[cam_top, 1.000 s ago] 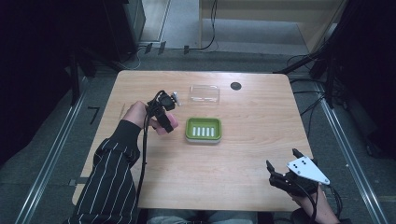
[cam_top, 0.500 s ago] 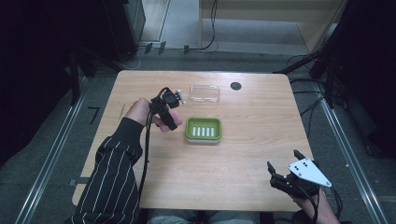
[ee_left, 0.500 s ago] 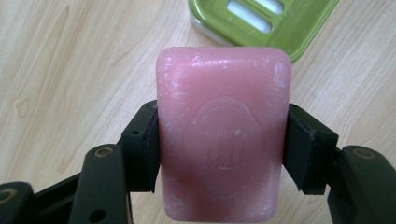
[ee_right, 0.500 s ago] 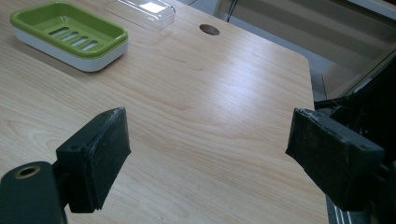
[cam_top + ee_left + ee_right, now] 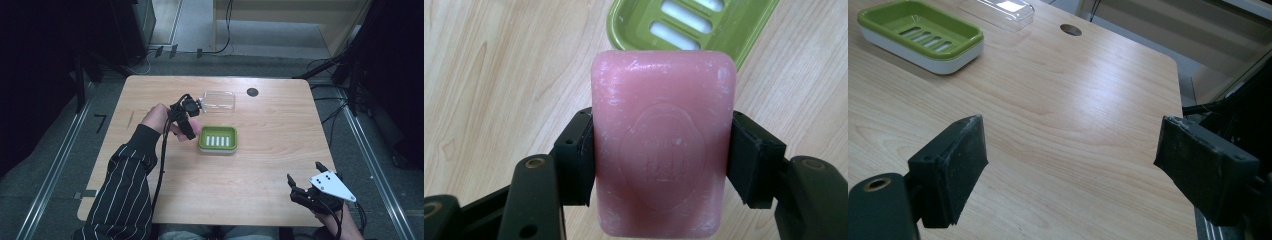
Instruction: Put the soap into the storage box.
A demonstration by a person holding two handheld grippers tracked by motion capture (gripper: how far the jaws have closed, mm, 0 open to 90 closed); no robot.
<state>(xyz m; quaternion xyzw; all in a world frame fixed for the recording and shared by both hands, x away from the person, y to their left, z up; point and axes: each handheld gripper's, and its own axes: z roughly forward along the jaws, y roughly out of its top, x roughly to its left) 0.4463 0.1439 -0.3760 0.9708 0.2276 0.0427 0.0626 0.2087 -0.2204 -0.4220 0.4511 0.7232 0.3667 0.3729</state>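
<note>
Soap bar (image 5: 663, 150), pink, clamped between the jaws of my left gripper (image 5: 187, 120) left of frame centre, just beside the green soap dish (image 5: 217, 139), my right gripper (image 5: 307, 192) spread wide and empty at lower right.

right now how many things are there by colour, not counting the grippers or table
pink: 1, soap bar
green: 1, soap dish
clear: 1, plastic lid
total: 3
</note>
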